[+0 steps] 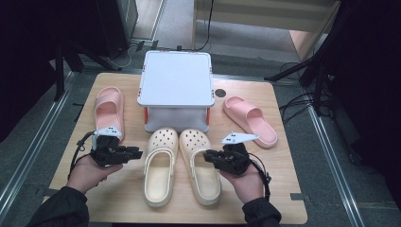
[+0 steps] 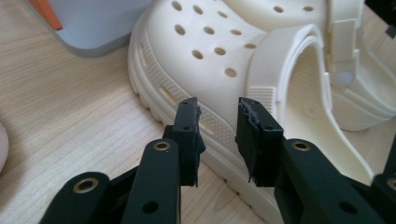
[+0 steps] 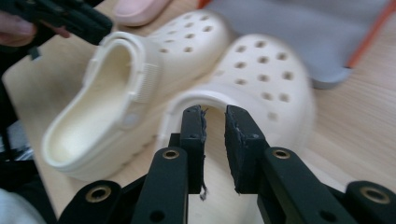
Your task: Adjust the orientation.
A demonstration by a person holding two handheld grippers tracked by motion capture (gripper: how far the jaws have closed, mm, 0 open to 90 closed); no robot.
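Both grippers approach the cream clogs in the table's middle.
Left gripper (image 2: 217,109) and right gripper (image 3: 215,119), jaws slightly spread, hold nothing; next, pinch left clog (image 1: 160,165) and right clog (image 1: 201,163).

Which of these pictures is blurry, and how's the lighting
Right gripper view: the cream clogs smear with motion blur, the jaws stay sharp. Left gripper view: crisp on the clog's side. High view: table evenly lit, dark surroundings, soft shadows.
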